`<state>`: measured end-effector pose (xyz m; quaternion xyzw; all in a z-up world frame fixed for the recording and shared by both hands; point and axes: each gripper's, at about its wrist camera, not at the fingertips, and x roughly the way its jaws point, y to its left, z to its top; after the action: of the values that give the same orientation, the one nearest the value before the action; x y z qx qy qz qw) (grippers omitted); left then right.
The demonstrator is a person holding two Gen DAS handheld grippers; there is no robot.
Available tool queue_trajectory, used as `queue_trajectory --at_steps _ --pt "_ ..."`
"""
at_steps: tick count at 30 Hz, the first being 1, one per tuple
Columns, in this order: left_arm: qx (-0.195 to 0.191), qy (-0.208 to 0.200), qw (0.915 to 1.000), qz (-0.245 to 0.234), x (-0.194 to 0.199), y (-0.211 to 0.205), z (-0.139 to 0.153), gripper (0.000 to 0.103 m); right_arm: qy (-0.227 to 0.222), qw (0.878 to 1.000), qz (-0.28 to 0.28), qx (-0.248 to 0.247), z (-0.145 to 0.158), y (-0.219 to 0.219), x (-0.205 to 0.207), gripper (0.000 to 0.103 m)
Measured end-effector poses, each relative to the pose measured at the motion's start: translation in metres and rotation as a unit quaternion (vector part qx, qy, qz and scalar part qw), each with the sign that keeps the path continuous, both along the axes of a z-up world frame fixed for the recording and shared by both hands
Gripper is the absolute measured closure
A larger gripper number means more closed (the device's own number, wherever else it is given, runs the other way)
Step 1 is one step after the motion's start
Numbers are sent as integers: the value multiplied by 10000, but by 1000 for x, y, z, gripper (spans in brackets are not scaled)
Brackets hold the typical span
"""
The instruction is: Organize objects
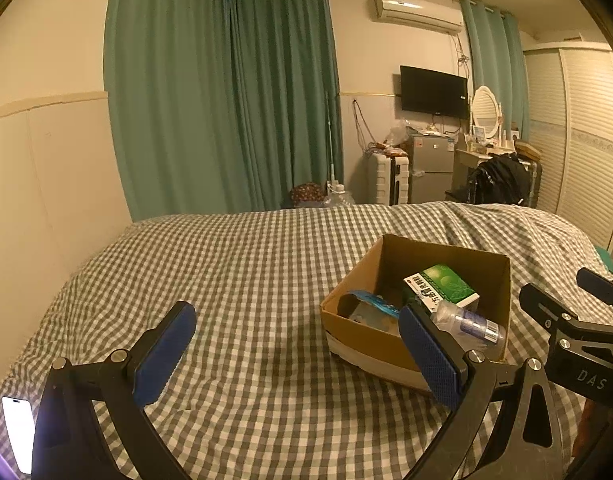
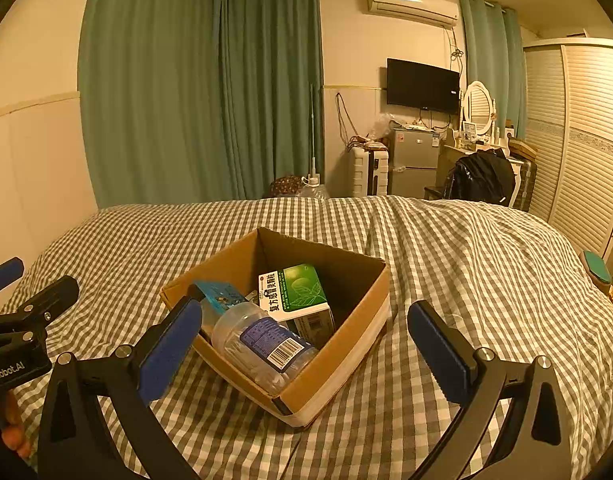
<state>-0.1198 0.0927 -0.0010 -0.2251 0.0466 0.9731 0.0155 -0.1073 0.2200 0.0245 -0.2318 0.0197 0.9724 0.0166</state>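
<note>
On the bed, foreground: both grippers hang above the checked bedspread [image 2: 466, 264], nothing between their blue pads.
Left gripper [image 1: 298, 354]: jaws wide, holding nothing; it hovers over bare cloth just left of the box, its right pad overlapping the box's near edge in its own view.
Right gripper [image 2: 304, 354]: jaws wide, holding nothing; it is aimed straight at the box's near corner, likely placed for a reach in or for steadying the carton.
Phone [image 1: 18, 432]: a lit screen lies at the bedspread's near left edge, well apart from the box.
Cardboard box [image 2: 346, 344]: open-topped, with pale tape round its base, it sits on the bed between the two grippers.
Contents: a clear plastic bottle [image 2: 262, 344] lies on its side at the near wall; a green-and-white medicine carton [image 2: 296, 292] leans tilted behind it; a blue packet [image 2: 218, 292] sits at the left.
Task state: the sorted items appear gathered in the box.
Background: green curtains [image 2: 194, 92] hang behind the bed.
</note>
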Motion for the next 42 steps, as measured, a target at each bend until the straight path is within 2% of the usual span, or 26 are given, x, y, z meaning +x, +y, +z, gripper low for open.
queue_trajectory --at_steps 7,11,23,42 --pt "212 -103 9997 91 -2 -6 -2 0 -22 10000 -12 10 -3 0 -2 0" --pt "86 -45 9997 218 -1 -5 -2 0 -21 10000 -38 2 -4 1 -2 0" --pt "149 96 9997 166 4 -2 0 0 -35 10000 -55 10 -5 0 -2 0" --pt "83 41 9999 110 4 2 0 0 -47 10000 -45 8 -6 -1 -2 0"
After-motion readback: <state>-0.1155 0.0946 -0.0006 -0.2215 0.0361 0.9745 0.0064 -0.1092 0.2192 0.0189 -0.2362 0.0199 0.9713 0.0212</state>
